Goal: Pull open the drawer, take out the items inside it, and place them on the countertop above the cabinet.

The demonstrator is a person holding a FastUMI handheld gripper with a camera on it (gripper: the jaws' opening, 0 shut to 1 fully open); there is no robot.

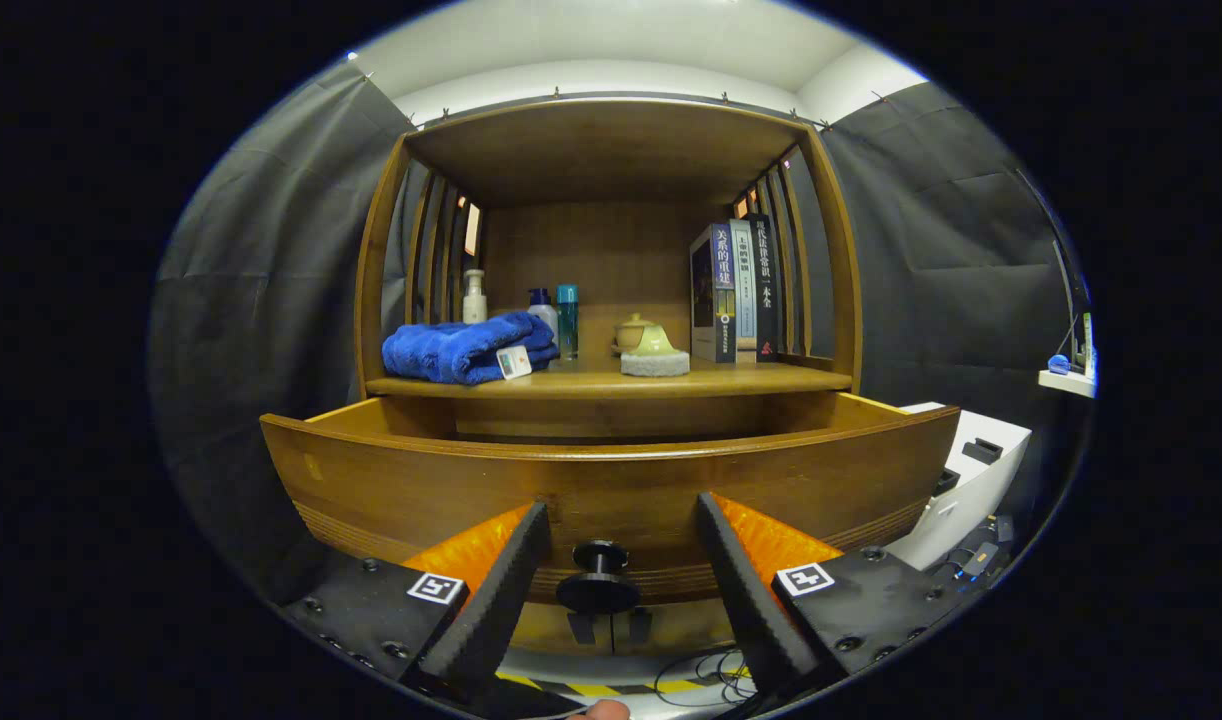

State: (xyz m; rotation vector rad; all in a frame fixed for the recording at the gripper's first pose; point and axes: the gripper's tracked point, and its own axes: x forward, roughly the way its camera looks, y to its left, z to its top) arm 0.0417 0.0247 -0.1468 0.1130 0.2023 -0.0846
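Tongs [623,555] at lower center, spread wide, gripping nothing; drawer knob [598,582] sits between the 2 fingers, untouched. Drawer [611,480] pulled out at mid frame, inside hidden. Worktop [591,383] above carries blue towel [466,348], 3 bottles [567,320], ceramic pot [636,332], sponge [655,362], books [736,292].

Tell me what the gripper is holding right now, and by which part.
Nothing is held. The gripper is open, its fingers standing apart on either side of the drawer knob without touching it. The drawer is pulled out.
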